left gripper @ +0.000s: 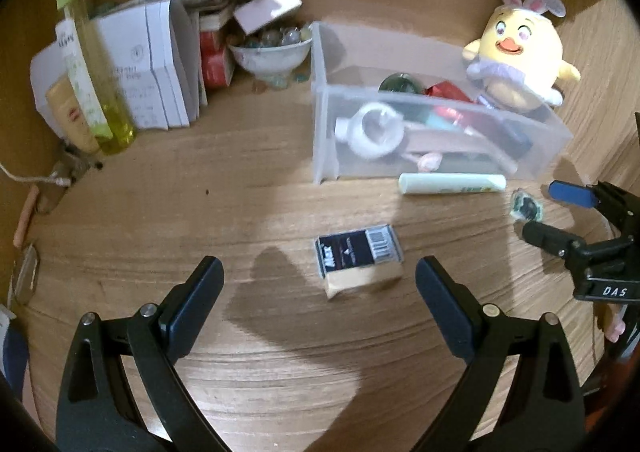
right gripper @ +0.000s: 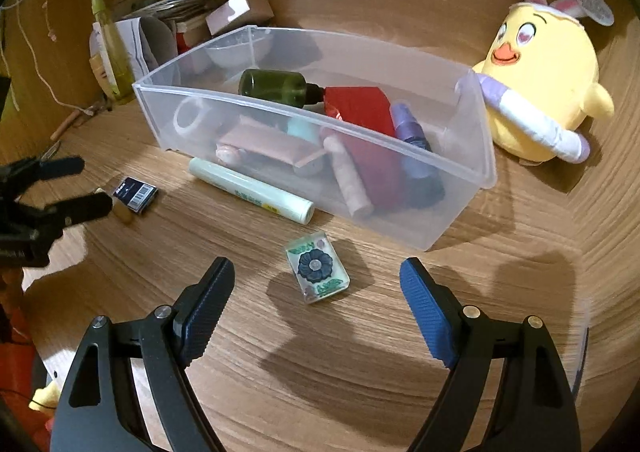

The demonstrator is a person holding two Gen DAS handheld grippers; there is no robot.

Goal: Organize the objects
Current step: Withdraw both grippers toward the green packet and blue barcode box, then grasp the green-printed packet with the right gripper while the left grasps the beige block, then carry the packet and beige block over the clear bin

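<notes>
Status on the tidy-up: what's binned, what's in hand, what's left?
Done: the clear bin already holds a green bottle, tape roll and more. In hand: nothing; left gripper and right gripper are open. Left on the desk: staple box, mahjong tile, pale green tube.

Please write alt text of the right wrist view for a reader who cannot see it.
The open right gripper points down at a small clear tile with a dark flower lying on a wooden table. Behind the tile stands a clear plastic bin of small items, with a pale green tube along its front and a yellow chick plush to its right.
</notes>
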